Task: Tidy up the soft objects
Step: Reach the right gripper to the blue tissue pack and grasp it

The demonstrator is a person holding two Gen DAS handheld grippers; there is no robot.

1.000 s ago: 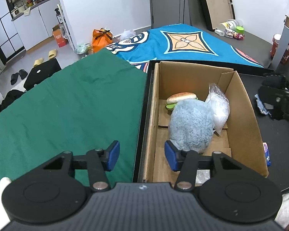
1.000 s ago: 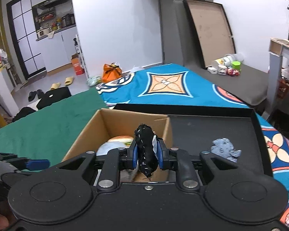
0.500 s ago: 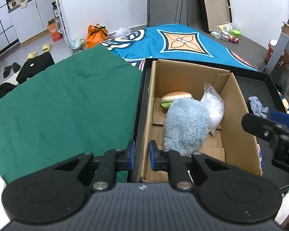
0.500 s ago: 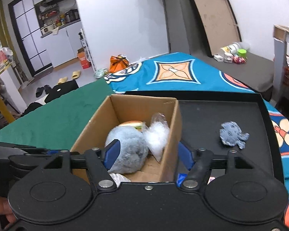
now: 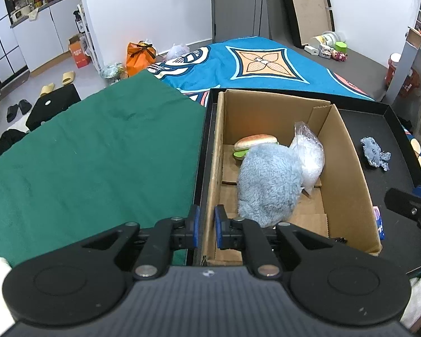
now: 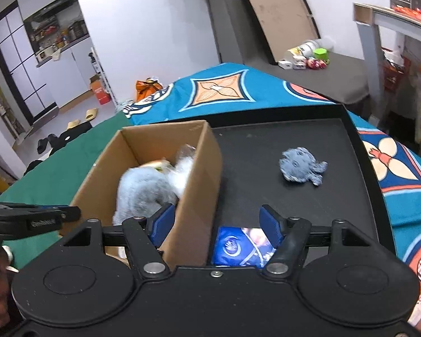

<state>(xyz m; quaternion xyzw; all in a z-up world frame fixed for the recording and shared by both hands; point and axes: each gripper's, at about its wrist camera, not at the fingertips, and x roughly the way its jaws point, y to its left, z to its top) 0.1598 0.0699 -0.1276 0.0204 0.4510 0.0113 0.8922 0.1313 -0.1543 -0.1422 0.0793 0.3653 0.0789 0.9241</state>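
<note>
Box (image 5: 348,174) holds blue plush (image 5: 266,185), burger toy (image 5: 255,142) & clear bag (image 5: 308,157); left jaws clamp box wall, right jaws wide.

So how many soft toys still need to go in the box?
Done: the fluffy blue plush, burger toy and clear bag lie in the cardboard box. In hand: nothing; the left claw clamps the box wall. Left: the small grey plush and blue packet on the black tray.

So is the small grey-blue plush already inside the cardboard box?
No, the small grey-blue plush lies on the black tray, outside the cardboard box and apart from its wall.
</note>
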